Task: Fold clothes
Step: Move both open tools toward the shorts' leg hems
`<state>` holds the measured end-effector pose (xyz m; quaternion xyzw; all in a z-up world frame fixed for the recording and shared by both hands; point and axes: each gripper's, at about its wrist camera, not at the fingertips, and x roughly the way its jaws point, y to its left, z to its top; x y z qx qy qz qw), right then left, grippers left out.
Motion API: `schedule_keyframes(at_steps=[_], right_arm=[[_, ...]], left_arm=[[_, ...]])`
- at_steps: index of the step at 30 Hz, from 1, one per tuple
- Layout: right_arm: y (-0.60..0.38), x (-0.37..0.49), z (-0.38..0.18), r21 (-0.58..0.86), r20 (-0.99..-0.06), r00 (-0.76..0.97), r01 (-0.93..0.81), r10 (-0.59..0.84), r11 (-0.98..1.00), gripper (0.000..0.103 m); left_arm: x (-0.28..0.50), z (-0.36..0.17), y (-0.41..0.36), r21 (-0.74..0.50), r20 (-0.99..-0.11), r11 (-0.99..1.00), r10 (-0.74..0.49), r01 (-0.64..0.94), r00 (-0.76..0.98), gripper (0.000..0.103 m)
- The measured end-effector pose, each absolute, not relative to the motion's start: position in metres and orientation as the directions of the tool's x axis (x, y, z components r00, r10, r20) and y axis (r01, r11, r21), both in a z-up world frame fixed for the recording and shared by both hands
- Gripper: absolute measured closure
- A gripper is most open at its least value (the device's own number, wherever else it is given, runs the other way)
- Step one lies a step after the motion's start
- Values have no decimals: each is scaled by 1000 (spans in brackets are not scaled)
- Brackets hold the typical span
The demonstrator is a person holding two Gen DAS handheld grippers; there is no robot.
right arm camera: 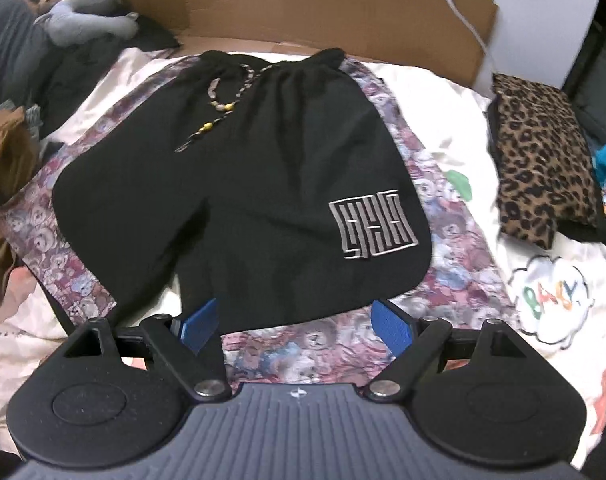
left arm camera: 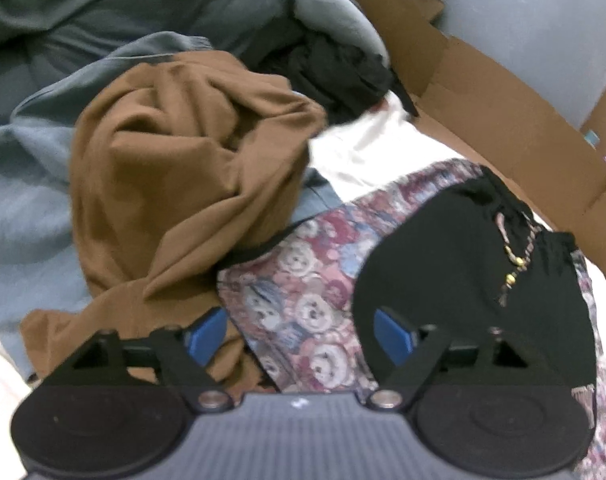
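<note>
Black shorts with a grey square logo and a beaded drawstring lie flat on a bear-print cloth on the bed. My right gripper is open and hovers just over the shorts' lower hem, with one blue pad near each side of a leg. In the left wrist view my left gripper is open above the bear-print cloth. The shorts are at its right pad and a crumpled brown garment at its left. Nothing is gripped.
A flattened cardboard box lines the far side of the bed. A leopard-print cushion lies to the right and a grey plush toy at the far left. Grey-blue clothes and a dark garment are piled behind the brown one. The white printed sheet shows around the cloth.
</note>
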<state>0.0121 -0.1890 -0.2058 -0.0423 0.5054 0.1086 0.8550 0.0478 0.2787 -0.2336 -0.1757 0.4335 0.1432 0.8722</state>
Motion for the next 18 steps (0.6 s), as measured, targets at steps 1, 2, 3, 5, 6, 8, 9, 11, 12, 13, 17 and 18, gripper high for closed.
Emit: schedule_keyframes(at_steps=[1, 2, 3, 5, 6, 8, 9, 11, 12, 13, 17, 18], right_arm=[[-186, 12, -207, 49, -872, 466, -229, 153, 972, 15], [-182, 12, -209, 61, -867, 471, -229, 166, 972, 15], [-178, 12, -210, 69, -859, 481, -228, 174, 971, 15], [-168, 14, -211, 85, -838, 509, -236, 197, 968, 15], [-163, 15, -212, 90, -829, 518, -244, 208, 966, 15], [-150, 16, -214, 110, -808, 537, -269, 244, 957, 15], [-144, 17, -216, 126, -797, 540, -289, 270, 949, 15], [-131, 16, -218, 147, -770, 552, -333, 319, 931, 15], [-124, 15, -219, 152, -756, 562, -349, 337, 925, 15], [-119, 14, -220, 158, -750, 566, -350, 342, 924, 15], [-109, 2, -228, 254, -728, 571, -289, 379, 923, 15], [-109, -1, -231, 278, -730, 571, -254, 375, 927, 15]], left_arm=[[45, -236, 282, -179, -799, 890, 117, -419, 590, 27], [43, -238, 285, -177, -791, 881, 137, -438, 596, 34], [40, -241, 290, -180, -785, 870, 155, -459, 600, 39], [36, -249, 300, -211, -775, 844, 163, -493, 611, 44], [36, -254, 304, -223, -774, 836, 161, -502, 612, 48], [38, -262, 309, -236, -778, 833, 147, -501, 611, 52], [38, -266, 310, -245, -778, 833, 137, -497, 614, 56], [39, -270, 311, -266, -766, 833, 122, -485, 631, 58], [39, -271, 310, -266, -760, 835, 126, -482, 637, 58], [40, -272, 309, -260, -756, 837, 134, -482, 640, 58], [43, -272, 303, -210, -754, 851, 173, -482, 634, 58], [44, -272, 300, -193, -751, 862, 178, -469, 636, 58]])
